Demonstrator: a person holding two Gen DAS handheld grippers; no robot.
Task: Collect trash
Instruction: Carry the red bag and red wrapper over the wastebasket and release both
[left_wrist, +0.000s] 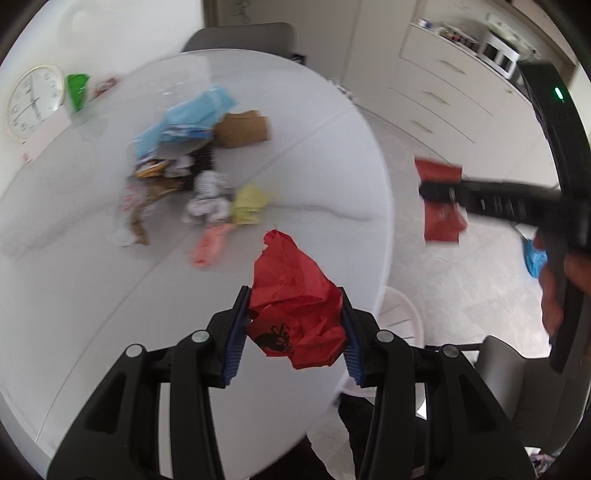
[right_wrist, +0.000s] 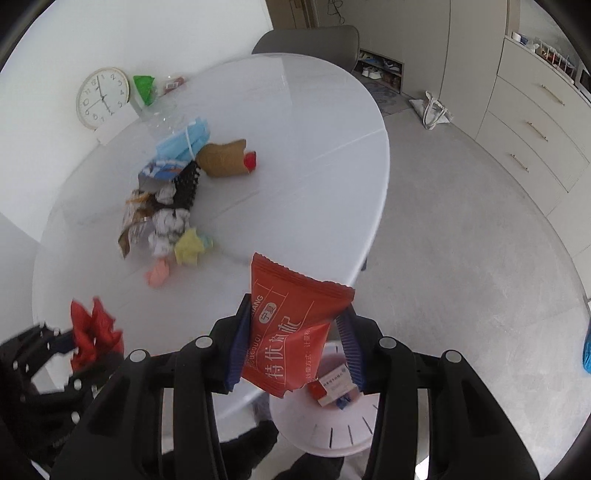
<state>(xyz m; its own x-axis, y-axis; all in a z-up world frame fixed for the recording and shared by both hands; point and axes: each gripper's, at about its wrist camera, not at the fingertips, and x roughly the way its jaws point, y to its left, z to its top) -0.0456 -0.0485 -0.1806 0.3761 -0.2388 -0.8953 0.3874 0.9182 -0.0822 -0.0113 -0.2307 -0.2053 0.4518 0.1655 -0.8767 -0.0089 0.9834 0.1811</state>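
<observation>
My left gripper (left_wrist: 293, 297) is shut on a crumpled red paper (left_wrist: 295, 295) above the near edge of the white round table (left_wrist: 74, 295). In the right wrist view that gripper (right_wrist: 70, 341) and its red paper (right_wrist: 94, 330) show at the lower left. My right gripper (right_wrist: 297, 308) is shut on a red snack wrapper (right_wrist: 288, 332) with white print, held over the table's edge and a white bin (right_wrist: 332, 432). From the left wrist view, the right gripper (left_wrist: 439, 192) and its wrapper (left_wrist: 441, 218) hang beyond the table over the floor. A trash pile (right_wrist: 173, 199) lies mid-table.
The pile includes a blue mask (right_wrist: 184, 142), brown cardboard (right_wrist: 223, 158), crumpled white paper (right_wrist: 168, 229), a yellow wad (right_wrist: 190, 245) and a pink wad (right_wrist: 159, 273). The bin holds a small box (right_wrist: 332, 386). A clock (right_wrist: 102, 98) leans at the table's back. Drawers (right_wrist: 535, 122) line the right wall.
</observation>
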